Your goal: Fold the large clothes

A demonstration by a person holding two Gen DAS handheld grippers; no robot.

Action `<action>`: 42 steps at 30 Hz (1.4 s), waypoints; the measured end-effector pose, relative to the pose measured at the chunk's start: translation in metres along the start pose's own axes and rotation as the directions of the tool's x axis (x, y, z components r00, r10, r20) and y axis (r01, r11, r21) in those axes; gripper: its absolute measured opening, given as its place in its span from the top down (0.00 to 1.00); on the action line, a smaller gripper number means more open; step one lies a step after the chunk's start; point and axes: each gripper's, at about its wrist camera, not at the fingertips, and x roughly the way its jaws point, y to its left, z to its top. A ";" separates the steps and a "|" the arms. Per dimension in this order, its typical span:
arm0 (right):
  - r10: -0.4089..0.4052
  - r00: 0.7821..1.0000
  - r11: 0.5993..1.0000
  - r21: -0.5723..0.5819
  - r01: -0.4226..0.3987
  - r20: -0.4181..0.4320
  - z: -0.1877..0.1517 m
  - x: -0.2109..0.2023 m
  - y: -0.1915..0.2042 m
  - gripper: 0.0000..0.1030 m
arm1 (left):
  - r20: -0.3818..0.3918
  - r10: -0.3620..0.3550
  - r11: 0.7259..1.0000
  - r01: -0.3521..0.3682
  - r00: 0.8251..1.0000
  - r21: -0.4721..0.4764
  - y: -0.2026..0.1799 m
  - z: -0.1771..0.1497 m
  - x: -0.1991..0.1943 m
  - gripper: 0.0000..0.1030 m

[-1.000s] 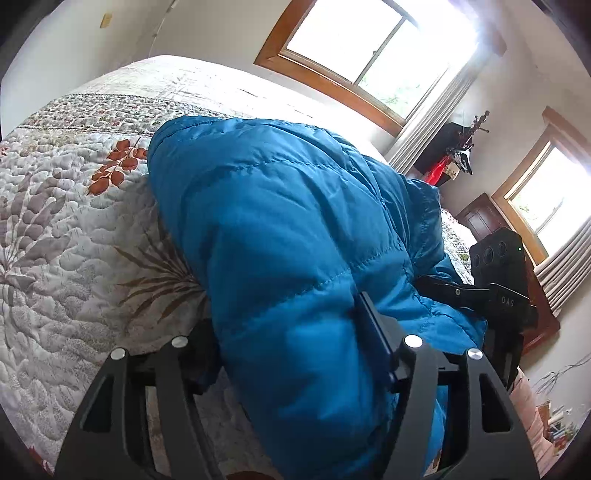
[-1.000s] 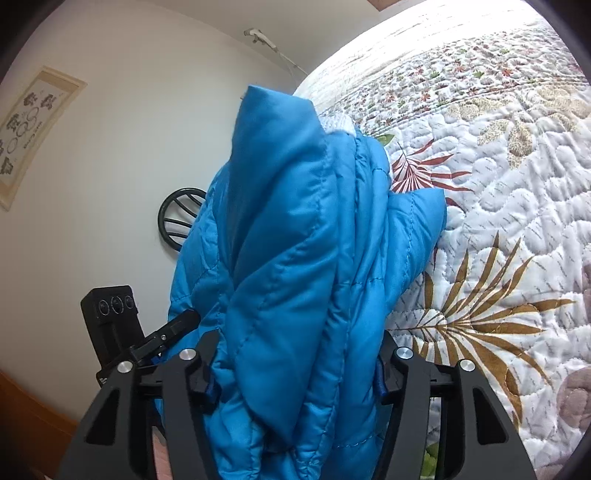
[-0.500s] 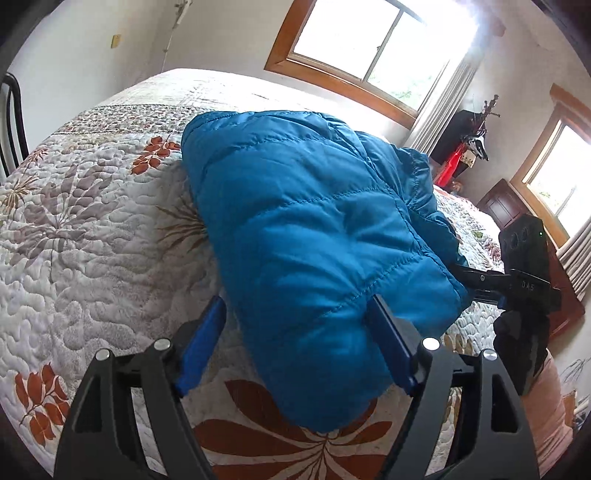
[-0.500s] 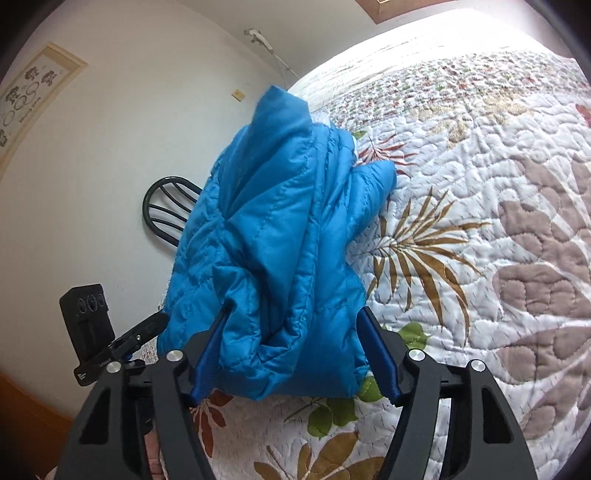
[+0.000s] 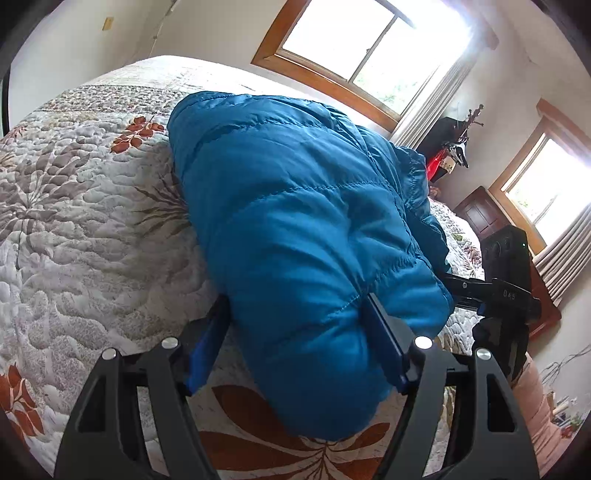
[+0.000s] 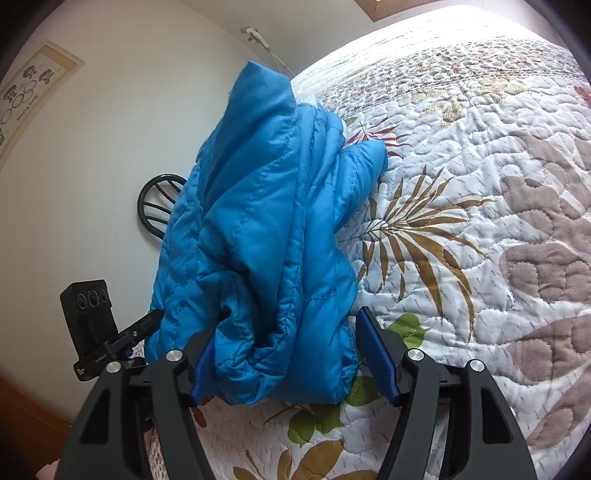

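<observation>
This is a bedroom in a home: a wide bed [image 5: 81, 229] takes up most of both views, covered with a quilted spread [image 6: 480, 206] stitched in leaf and flower patterns. Plain pale walls hold two wood-framed windows [image 5: 354, 40] with light curtains [image 5: 432, 107], a framed picture [image 6: 26, 92] and a small wall switch [image 5: 108, 23]. A dark round-backed chair [image 6: 155, 206] stands by the wall, and in the far corner a coat stand [image 5: 465, 136] hung with dark and red things stands near a brown wooden door [image 5: 476, 214].
</observation>
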 end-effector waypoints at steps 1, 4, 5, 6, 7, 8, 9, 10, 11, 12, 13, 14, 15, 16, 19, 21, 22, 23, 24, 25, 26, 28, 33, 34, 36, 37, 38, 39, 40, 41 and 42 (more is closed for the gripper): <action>-0.008 1.000 1.000 -0.010 0.008 0.009 -0.003 -0.008 0.006 0.33 | 0.002 0.001 1.000 -0.001 1.000 -0.009 -0.001 -0.001 -0.004 0.31; -0.074 0.997 0.996 -0.054 0.076 0.038 -0.012 -0.029 0.028 0.33 | 0.019 0.030 0.999 -0.030 0.999 -0.015 -0.009 -0.006 -0.020 0.31; -0.095 0.994 0.993 -0.064 0.098 0.050 -0.017 -0.036 0.034 0.33 | 0.026 0.047 0.999 -0.047 0.999 -0.014 -0.014 -0.010 -0.025 0.29; -0.114 0.992 0.990 -0.075 0.118 0.059 -0.022 -0.043 0.040 0.28 | 0.028 0.059 0.998 -0.058 0.998 -0.015 -0.018 -0.013 -0.031 0.29; -0.150 0.986 0.984 -0.084 0.156 0.068 -0.028 -0.049 0.048 0.25 | 0.032 0.061 0.998 -0.060 0.998 -0.017 -0.022 -0.016 -0.037 0.27; -0.196 0.977 0.974 -0.098 0.204 0.083 -0.034 -0.055 0.056 0.17 | 0.030 0.072 0.997 -0.072 0.997 -0.017 -0.027 -0.021 -0.042 0.23; -0.246 0.964 0.959 -0.119 0.257 0.102 -0.041 -0.061 0.066 0.09 | 0.022 0.109 0.994 -0.108 0.994 -0.011 -0.033 -0.025 -0.046 0.22; -0.296 0.946 0.938 -0.146 0.313 0.130 -0.049 -0.065 0.077 0.08 | 0.027 0.136 0.991 -0.136 0.990 -0.004 -0.040 -0.028 -0.051 0.21; -0.331 0.931 0.918 -0.174 0.356 0.156 -0.056 -0.069 0.088 0.06 | 0.037 0.156 0.988 -0.156 0.987 0.003 -0.047 -0.033 -0.057 0.15; -0.361 0.916 0.897 -0.204 0.393 0.174 -0.064 -0.071 0.100 0.03 | 0.043 0.172 0.985 -0.173 0.984 0.013 -0.054 -0.038 -0.062 0.13; -0.389 0.900 0.875 -0.229 0.428 0.196 -0.071 -0.074 0.111 0.04 | 0.052 0.179 0.984 -0.180 0.983 0.019 -0.060 -0.042 -0.067 0.13; -0.411 0.886 0.857 -0.241 0.455 0.214 -0.078 -0.076 0.120 0.04 | 0.061 0.183 0.983 -0.184 0.981 0.021 -0.065 -0.046 -0.073 0.11; -0.425 0.877 0.846 -0.247 0.473 0.224 -0.083 -0.081 0.123 0.04 | 0.067 0.192 0.981 -0.194 0.979 0.022 -0.070 -0.050 -0.078 0.11; -0.431 0.873 0.840 -0.252 0.480 0.227 -0.088 -0.083 0.129 0.04 | 0.072 0.199 0.979 -0.201 0.977 0.021 -0.073 -0.054 -0.084 0.11; -0.426 0.875 0.836 -0.270 0.477 0.229 -0.103 -0.090 0.142 0.04 | 0.095 0.230 0.972 -0.233 0.968 0.018 -0.083 -0.063 -0.100 0.09; -0.445 0.863 0.821 -0.275 0.500 0.239 -0.109 -0.092 0.149 0.04 | 0.118 0.273 0.960 -0.279 0.955 0.031 -0.090 -0.068 -0.109 0.07; -0.453 0.858 0.816 -0.274 0.509 0.243 -0.112 -0.093 0.152 0.04 | 0.128 0.295 0.953 -0.302 0.947 0.038 -0.093 -0.070 -0.114 0.07; -0.455 0.856 0.814 -0.275 0.511 0.245 -0.115 -0.094 0.153 0.04 | 0.136 0.306 0.949 -0.313 0.942 0.040 -0.096 -0.072 -0.118 0.07; -0.452 0.858 0.816 -0.277 0.508 0.244 -0.117 -0.094 0.156 0.04 | 0.141 0.309 0.947 -0.318 0.940 0.038 -0.097 -0.074 -0.122 0.06; -0.445 0.863 0.819 -0.282 0.500 0.239 -0.119 -0.095 0.157 0.04 | 0.141 0.307 0.948 -0.315 0.941 0.036 -0.098 -0.075 -0.125 0.06; -0.443 0.866 0.820 -0.285 0.496 0.233 -0.121 -0.096 0.159 0.04 | 0.137 0.302 0.950 -0.309 0.944 0.036 -0.098 -0.077 -0.128 0.06; -0.445 0.865 0.817 -0.291 0.498 0.233 -0.126 -0.099 0.164 0.04 | 0.129 0.307 0.949 -0.314 0.943 0.034 -0.100 -0.081 -0.133 0.06; -0.461 0.851 0.800 -0.298 0.521 0.252 -0.135 -0.105 0.174 0.04 | 0.135 0.368 0.926 -0.376 0.920 0.040 -0.106 -0.089 -0.143 0.06; -0.465 0.849 0.798 -0.297 0.524 0.250 -0.136 -0.105 0.174 0.04 | 0.136 0.374 0.923 -0.382 0.917 0.040 -0.107 -0.089 -0.144 0.06; -0.472 0.846 0.795 -0.295 0.530 0.249 -0.138 -0.106 0.175 0.04 | 0.137 0.381 0.920 -0.389 0.915 0.042 -0.109 -0.093 -0.148 0.05; -0.473 0.845 0.794 -0.295 0.531 0.249 -0.140 -0.107 0.176 0.04 | 0.137 0.385 0.918 -0.394 0.913 0.043 -0.110 -0.094 -0.149 0.05; -0.471 0.846 0.796 -0.294 0.530 0.248 -0.141 -0.108 0.176 0.04 | 0.138 0.390 0.916 -0.399 0.911 0.044 -0.111 -0.096 -0.151 0.05; -0.470 0.847 0.798 -0.292 0.528 0.248 -0.142 -0.109 0.176 0.04 | 0.141 0.394 0.914 -0.404 0.908 0.047 -0.113 -0.097 -0.153 0.05; -0.470 0.847 0.798 -0.291 0.528 0.248 -0.143 -0.111 0.177 0.04 | 0.145 0.399 0.911 -0.409 0.905 0.049 -0.114 -0.099 -0.156 0.05; -0.470 0.847 0.797 -0.292 0.528 0.248 -0.145 -0.111 0.178 0.04 | 0.149 0.402 0.909 -0.414 0.903 0.051 -0.117 -0.100 -0.158 0.05; -0.471 0.846 0.796 -0.292 0.530 0.250 -0.146 -0.112 0.178 0.04 | 0.153 0.405 0.907 -0.417 0.901 0.055 -0.119 -0.101 -0.160 0.05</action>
